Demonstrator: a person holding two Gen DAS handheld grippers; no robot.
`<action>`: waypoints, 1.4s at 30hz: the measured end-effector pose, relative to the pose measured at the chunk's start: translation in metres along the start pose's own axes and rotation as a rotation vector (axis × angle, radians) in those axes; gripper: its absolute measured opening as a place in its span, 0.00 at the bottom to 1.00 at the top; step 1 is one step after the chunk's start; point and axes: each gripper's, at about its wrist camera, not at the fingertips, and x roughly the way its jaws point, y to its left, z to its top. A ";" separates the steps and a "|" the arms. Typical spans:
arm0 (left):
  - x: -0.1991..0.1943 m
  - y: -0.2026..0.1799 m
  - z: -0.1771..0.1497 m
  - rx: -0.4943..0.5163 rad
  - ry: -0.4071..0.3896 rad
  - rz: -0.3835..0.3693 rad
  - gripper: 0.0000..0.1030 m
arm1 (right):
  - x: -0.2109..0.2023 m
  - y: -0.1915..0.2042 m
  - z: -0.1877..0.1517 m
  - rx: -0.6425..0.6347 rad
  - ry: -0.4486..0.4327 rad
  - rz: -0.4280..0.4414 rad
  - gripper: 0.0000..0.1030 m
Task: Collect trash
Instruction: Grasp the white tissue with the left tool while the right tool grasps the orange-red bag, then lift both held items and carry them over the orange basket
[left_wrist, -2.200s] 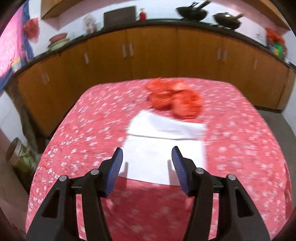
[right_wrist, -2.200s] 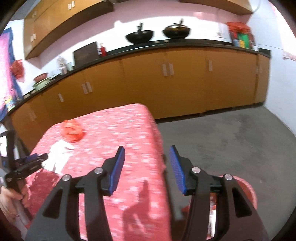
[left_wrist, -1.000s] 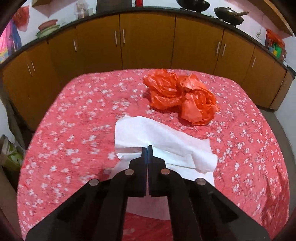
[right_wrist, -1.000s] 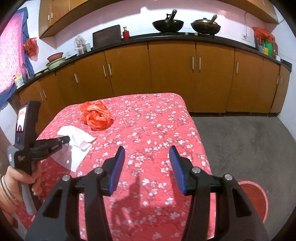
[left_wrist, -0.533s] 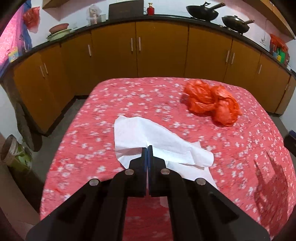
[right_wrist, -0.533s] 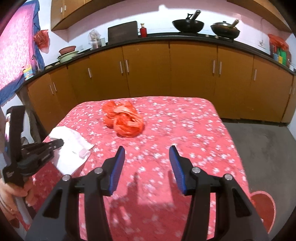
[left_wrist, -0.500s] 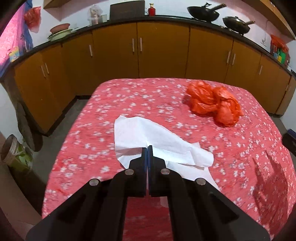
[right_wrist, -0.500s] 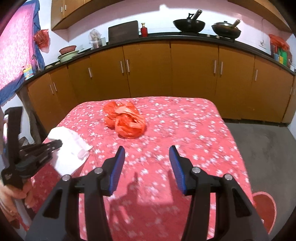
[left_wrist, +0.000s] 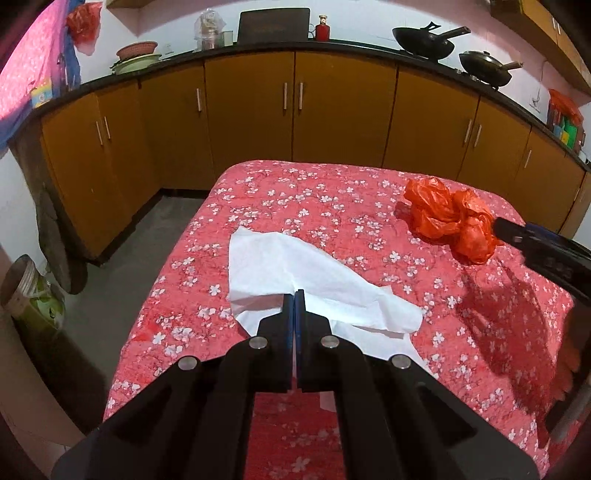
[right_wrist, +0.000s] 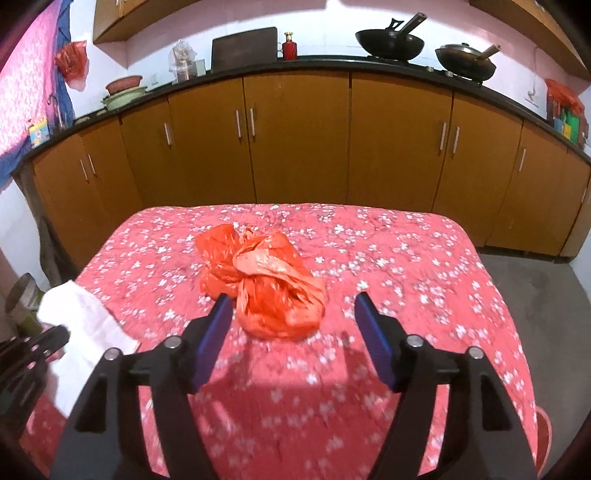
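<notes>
A white sheet of tissue paper (left_wrist: 295, 266) lies crumpled near the left edge of the table with the red flowered cloth (left_wrist: 332, 184). My left gripper (left_wrist: 294, 295) is shut on the paper's near fold. A crumpled orange plastic bag (right_wrist: 266, 280) sits mid-table. My right gripper (right_wrist: 293, 301) hovers just short of the bag with its jaws opening; the bag's near end lies between the fingertips, which do not press on it. In the left wrist view the bag (left_wrist: 447, 218) shows at the right with the right gripper's tip (left_wrist: 517, 232) beside it. The paper (right_wrist: 81, 314) and left gripper (right_wrist: 55, 338) show at the right wrist view's left edge.
Brown cabinets (right_wrist: 295, 147) under a black counter with two woks run behind the table. A round container (left_wrist: 26, 291) stands on the floor at the left. A red mat (right_wrist: 543, 432) lies on the floor to the right of the table.
My left gripper closed on the white paper and shifted left with it. My right gripper swung left across the table up to the orange bag, and its jaws spread wider.
</notes>
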 end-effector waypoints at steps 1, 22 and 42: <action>-0.001 0.000 0.000 -0.002 -0.005 -0.004 0.01 | 0.005 0.002 0.001 -0.001 0.006 -0.004 0.71; -0.001 0.000 0.002 0.011 -0.029 -0.001 0.01 | 0.038 0.007 0.000 -0.002 0.122 -0.021 0.31; -0.034 -0.047 -0.016 0.090 -0.045 0.003 0.01 | -0.073 -0.053 -0.034 0.066 0.032 -0.094 0.31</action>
